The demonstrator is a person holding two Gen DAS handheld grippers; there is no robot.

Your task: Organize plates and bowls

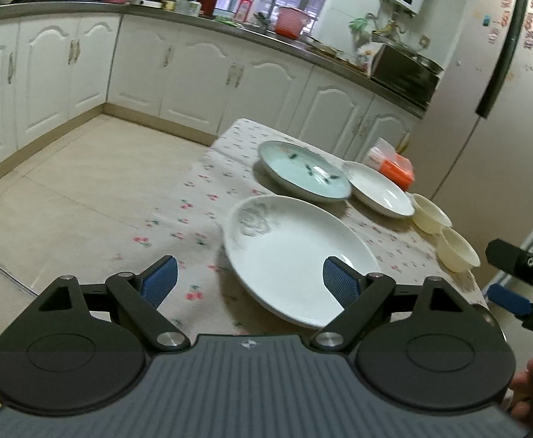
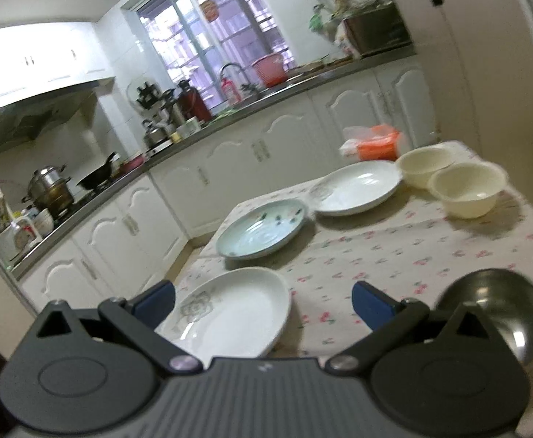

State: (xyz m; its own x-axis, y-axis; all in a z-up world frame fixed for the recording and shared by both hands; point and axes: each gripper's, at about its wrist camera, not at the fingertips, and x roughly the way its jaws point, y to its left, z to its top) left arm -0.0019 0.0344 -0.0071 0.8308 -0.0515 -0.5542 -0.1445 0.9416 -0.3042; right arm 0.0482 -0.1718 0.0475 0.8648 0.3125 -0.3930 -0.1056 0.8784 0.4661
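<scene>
Left wrist view: the left tongs (image 1: 250,281) gape wide and empty above the near rim of the large white porcelain plate (image 1: 295,259) on the cherry-print bench (image 1: 179,219); a pale-green painted plate (image 1: 303,171) lies beyond.

Right wrist view: the right tongs (image 2: 263,303) are spread wide, gripping nothing. Two cream bowls (image 2: 467,189) sit at the far corner, and a round steel bowl (image 2: 500,306) is near right.

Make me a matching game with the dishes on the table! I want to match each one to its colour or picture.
Things:
1. nearest plate
2. middle plate
3. two small bowls
4. bowl by the right tool

Looks:
A. shiny metal
B. pale blue-green with small painted marks
C. cream
D. white with a grey flower print

Pairs: 1-D, 2-B, 3-C, 4-A
</scene>
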